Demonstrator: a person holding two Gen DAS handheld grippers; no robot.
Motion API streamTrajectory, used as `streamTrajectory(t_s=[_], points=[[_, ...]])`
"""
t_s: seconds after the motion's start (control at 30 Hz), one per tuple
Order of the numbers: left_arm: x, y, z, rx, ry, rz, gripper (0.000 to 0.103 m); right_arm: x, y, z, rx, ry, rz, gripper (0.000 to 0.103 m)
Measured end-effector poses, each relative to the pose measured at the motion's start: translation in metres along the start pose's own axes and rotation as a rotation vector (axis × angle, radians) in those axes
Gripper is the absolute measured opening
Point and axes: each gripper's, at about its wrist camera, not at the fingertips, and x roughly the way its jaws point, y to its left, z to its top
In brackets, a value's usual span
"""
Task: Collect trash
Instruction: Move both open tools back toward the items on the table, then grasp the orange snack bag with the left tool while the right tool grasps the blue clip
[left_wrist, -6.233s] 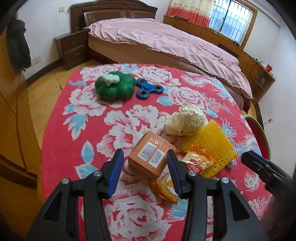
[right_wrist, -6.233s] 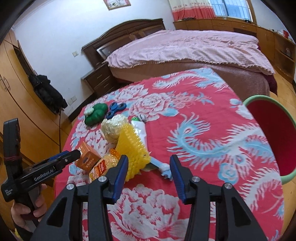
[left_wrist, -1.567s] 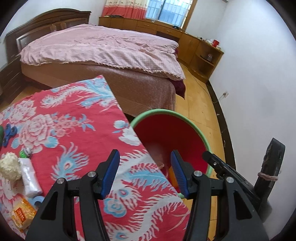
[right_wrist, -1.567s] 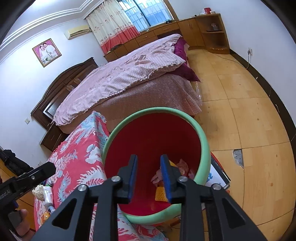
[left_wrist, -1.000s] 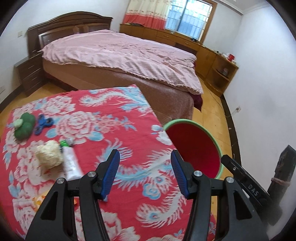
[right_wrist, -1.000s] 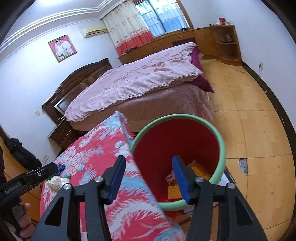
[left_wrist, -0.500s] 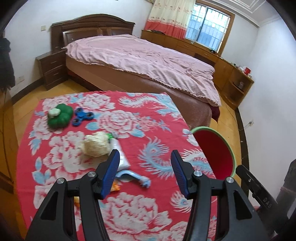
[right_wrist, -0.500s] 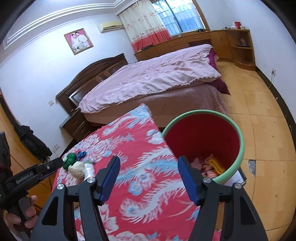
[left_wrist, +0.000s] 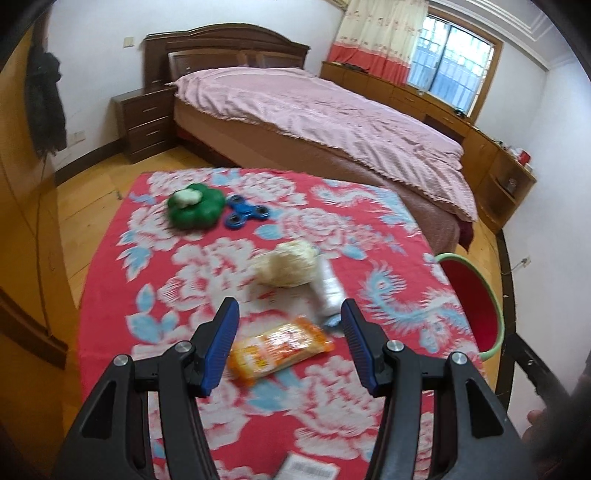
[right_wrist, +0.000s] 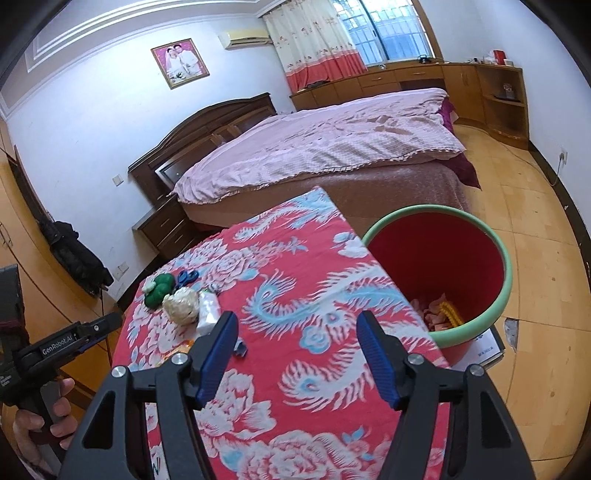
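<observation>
Both my grippers, left gripper (left_wrist: 290, 341) and right gripper (right_wrist: 297, 358), stand apart, empty after the red green-rimmed plastic bin (right_wrist: 508, 280); crinkly orange snack wrapper (left_wrist: 279, 349) lies between my left fingers, next.

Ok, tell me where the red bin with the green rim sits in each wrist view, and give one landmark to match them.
Left wrist: the red bin is at the right edge, past the table's right side, mostly cut off.
Right wrist: the red bin is right of centre, fully visible, with trash at its bottom.
Shared landmark: the green toy at the far left of the red flowered cloth.
</observation>
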Motion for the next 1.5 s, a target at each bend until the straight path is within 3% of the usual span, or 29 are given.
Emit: streamTrajectory(t_s=[0.33,0.87,1.5], points=[[0.026,0.040,-0.017,-0.025,0.072,0.036,0.057,0.021,0.018,-0.016,-0.021,0.053,0.005,0.070],[0.079,0.009,-0.039,0.169,0.197,-0.004,0.057,0.049,0.013,-0.029,-0.014,0.127,-0.020,0.070],[0.109,0.002,-0.038,0.181,0.210,0.026,0.059,0.085,0.039,-0.028,-0.100,0.180,-0.007,0.070]])
